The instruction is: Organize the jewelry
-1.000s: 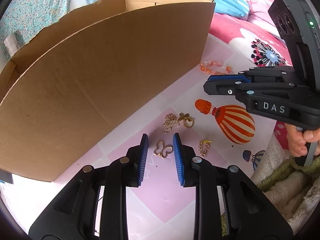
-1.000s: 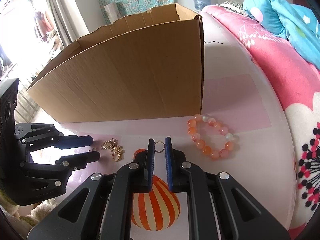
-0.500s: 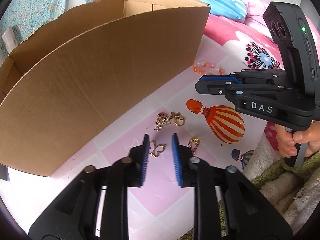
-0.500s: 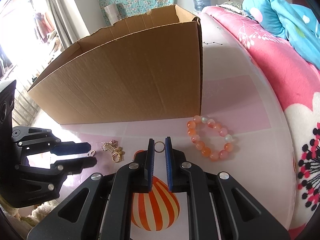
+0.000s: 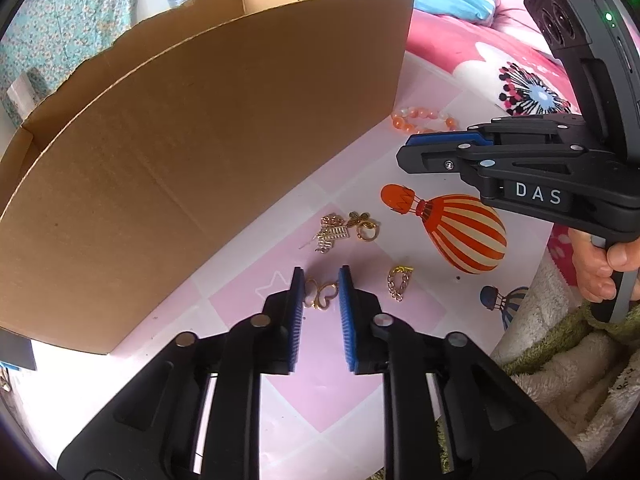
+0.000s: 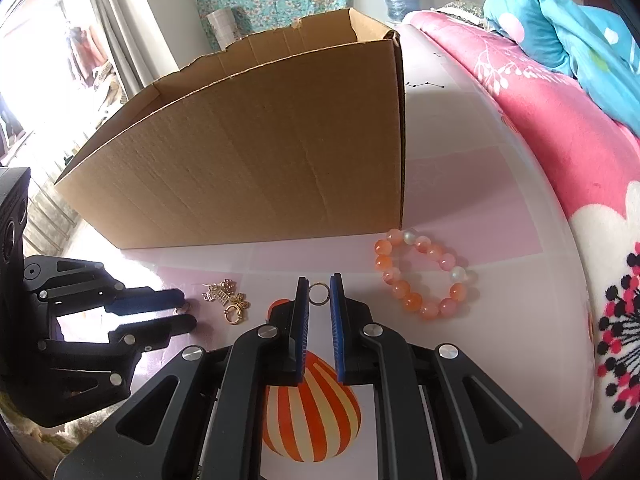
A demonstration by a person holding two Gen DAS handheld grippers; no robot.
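Observation:
My left gripper (image 5: 321, 290) points down at the pink mat. Its jaws are closing, and the blue pads touch both wings of a gold butterfly piece (image 5: 320, 297) that lies on the mat. My right gripper (image 6: 319, 300) is shut on a small thin ring (image 6: 319, 293) at its tips, just above the mat. An orange bead bracelet (image 6: 424, 276) lies to the right of it. A cluster of gold pieces (image 5: 340, 230) and a short gold chain (image 5: 399, 281) lie beyond and right of the left gripper. The right gripper (image 5: 408, 152) hangs above them, held by a hand (image 5: 600, 268).
A large open cardboard box (image 5: 200, 140) stands right behind the jewelry, its near wall tall. The mat carries a striped balloon print (image 5: 464, 232). A pink bedcover (image 6: 560, 140) rises on the right. A fleece cloth (image 5: 560, 380) lies at the near right edge.
The left jaws have narrowed onto the butterfly piece, which now fills the gap between the pads. The right gripper and its ring have kept still.

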